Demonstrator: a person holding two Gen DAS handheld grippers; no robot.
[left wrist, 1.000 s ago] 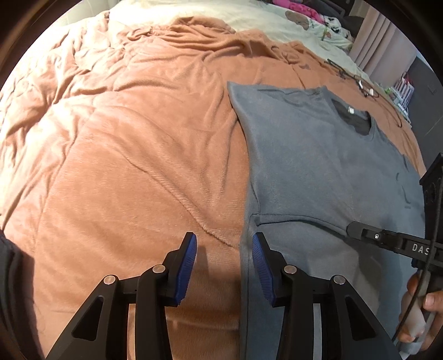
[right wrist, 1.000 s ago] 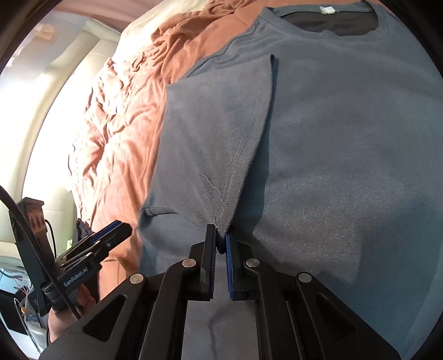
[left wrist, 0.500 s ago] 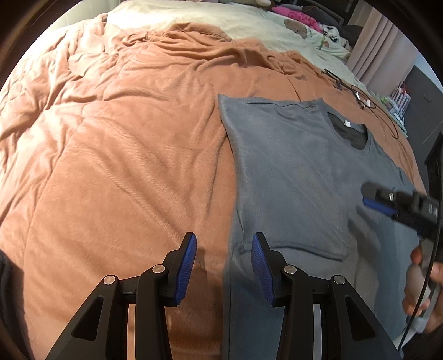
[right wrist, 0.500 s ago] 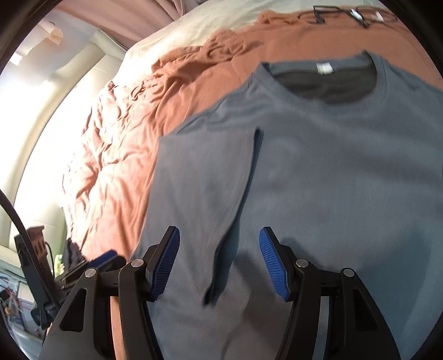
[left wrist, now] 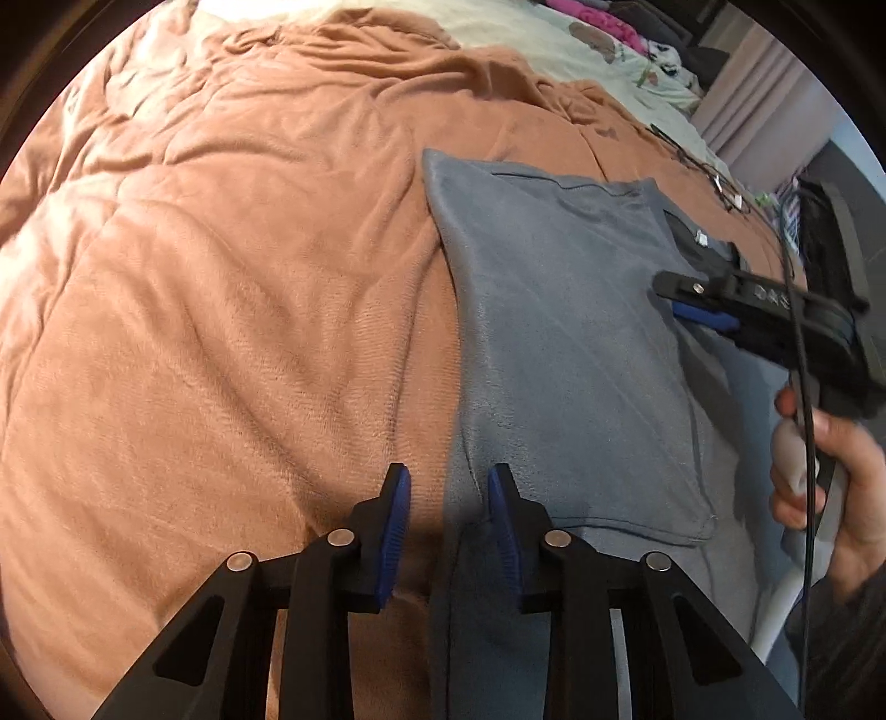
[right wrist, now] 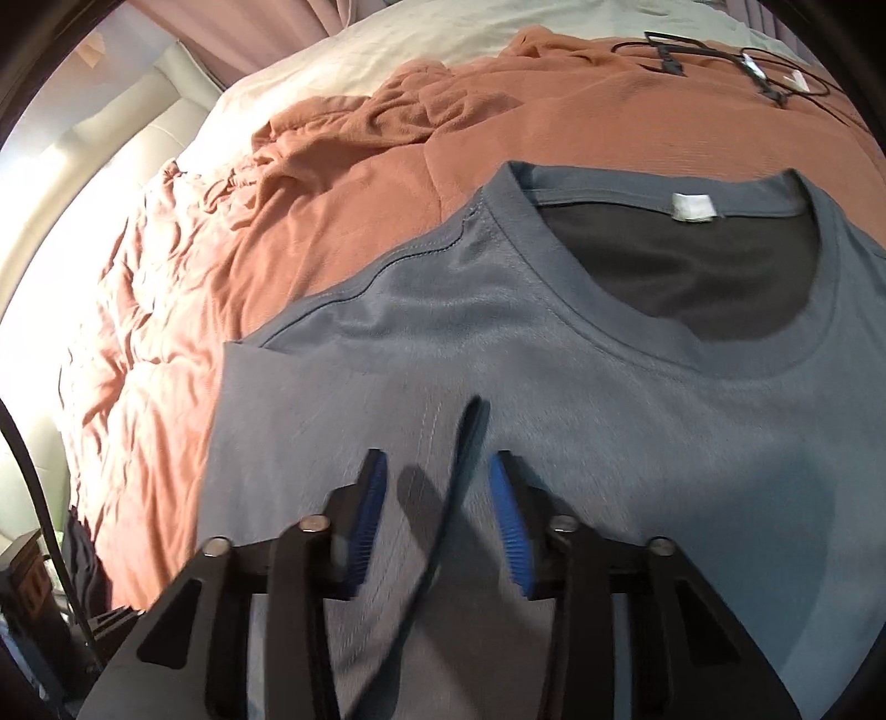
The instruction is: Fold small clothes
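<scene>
A grey T-shirt [left wrist: 559,343] lies flat on a rust-orange blanket [left wrist: 221,310] that covers a bed. Its collar [right wrist: 637,310], with a small white label [right wrist: 691,207] inside, points toward the far end of the blanket. One sleeve [left wrist: 581,387] is folded inward over the shirt's body, so the shirt's side along the bare blanket forms a straight edge.

The left gripper [left wrist: 446,498] hovers low over that folded edge of the T-shirt, its jaws parted and holding nothing — one blue pad [left wrist: 394,531] sits above the blanket, the other above the grey cloth.

The right gripper [right wrist: 437,498] hangs over the T-shirt just below the collar, jaws spread wide and empty, with the inner edge of the folded sleeve running between them. In the left wrist view it shows from the side, held by a hand [left wrist: 830,476] over the shirt near the collar.

Beyond the T-shirt's collar, some dark cables [right wrist: 720,61] lie on the blanket, and a pale sheet [right wrist: 443,33] lies past the blanket's crumpled far edge.
</scene>
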